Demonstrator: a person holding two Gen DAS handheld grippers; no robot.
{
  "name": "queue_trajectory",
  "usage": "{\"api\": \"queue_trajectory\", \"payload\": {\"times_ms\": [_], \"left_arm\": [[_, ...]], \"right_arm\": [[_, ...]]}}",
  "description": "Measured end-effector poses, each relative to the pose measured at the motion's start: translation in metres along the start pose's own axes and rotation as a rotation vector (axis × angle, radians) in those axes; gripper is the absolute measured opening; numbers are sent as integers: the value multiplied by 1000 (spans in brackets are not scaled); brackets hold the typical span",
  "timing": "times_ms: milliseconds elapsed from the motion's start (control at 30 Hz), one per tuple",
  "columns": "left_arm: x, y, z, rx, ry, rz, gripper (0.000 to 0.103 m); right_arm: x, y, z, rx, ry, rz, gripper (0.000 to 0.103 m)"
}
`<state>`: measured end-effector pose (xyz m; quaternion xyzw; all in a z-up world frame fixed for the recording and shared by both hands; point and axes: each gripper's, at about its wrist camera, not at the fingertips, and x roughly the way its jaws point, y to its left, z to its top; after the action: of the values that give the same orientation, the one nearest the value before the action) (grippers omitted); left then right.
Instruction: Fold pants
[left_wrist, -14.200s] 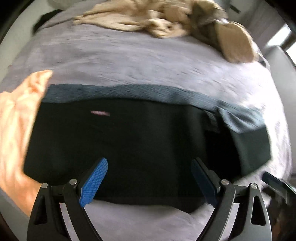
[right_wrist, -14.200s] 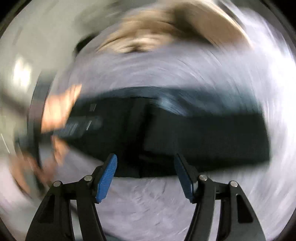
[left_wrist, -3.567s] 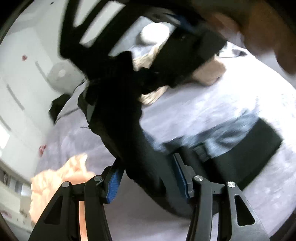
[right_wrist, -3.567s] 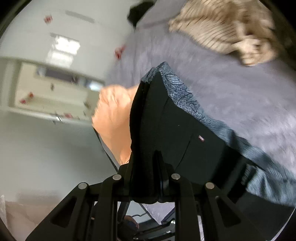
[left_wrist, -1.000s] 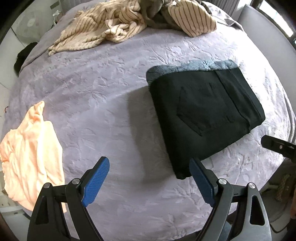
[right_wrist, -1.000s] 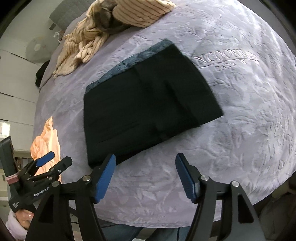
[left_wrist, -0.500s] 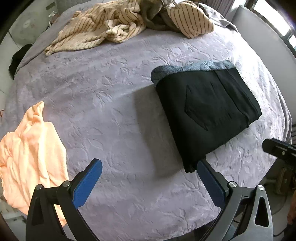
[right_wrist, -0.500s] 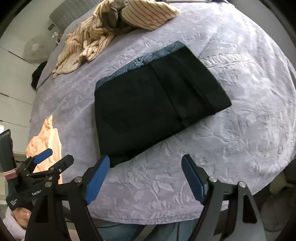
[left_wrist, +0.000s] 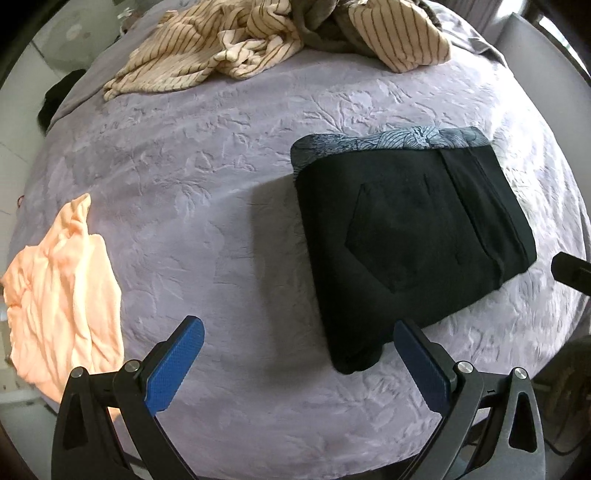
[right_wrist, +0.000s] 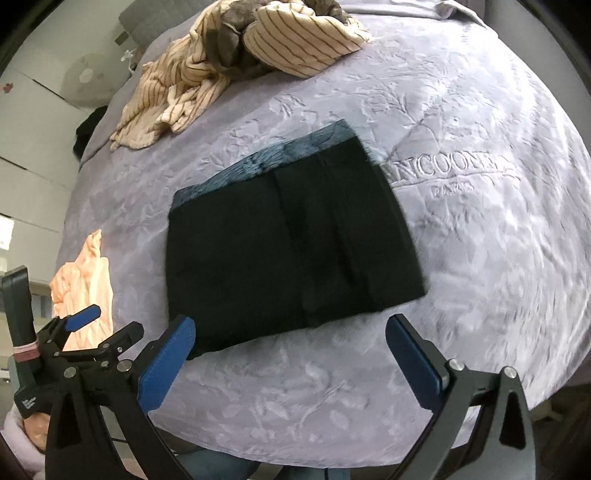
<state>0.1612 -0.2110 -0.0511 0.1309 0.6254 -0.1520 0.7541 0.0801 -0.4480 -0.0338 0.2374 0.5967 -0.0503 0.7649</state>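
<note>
Both grippers, left gripper (left_wrist: 295, 363) and right gripper (right_wrist: 291, 363), hang wide and empty, jaws just opened. Black pants (left_wrist: 410, 240) lie folded at two o'clock on the lavender bedspread (left_wrist: 207, 206). Soft, limp, moderately heavy; best pinched at the thick folded edge.

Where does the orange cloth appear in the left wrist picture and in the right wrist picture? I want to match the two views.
Left wrist view: the orange cloth lies at the left edge, on the rim of the bed.
Right wrist view: the orange cloth is small at the left, just above the left gripper.
Shared landmark: the folded black pants, right of the cloth in both.
</note>
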Motion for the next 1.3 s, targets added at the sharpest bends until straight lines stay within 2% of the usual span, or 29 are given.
{"api": "queue_trajectory", "payload": {"times_ms": [133,367,533,1300], "left_arm": [[1,-15,4,-47,25,21,103],[-6,-33,9,-125,23,71,103],[-7,-40,10,-147,34,94,103],[2,-42,19,-133,57,101,103]], "right_arm": [[4,-23,16,-12,36,22,103],[9,-56,35,-52,85,60,103],[14,-70,46,-62,102,76,103],[31,-71,52,-35,153,104,103]]}}
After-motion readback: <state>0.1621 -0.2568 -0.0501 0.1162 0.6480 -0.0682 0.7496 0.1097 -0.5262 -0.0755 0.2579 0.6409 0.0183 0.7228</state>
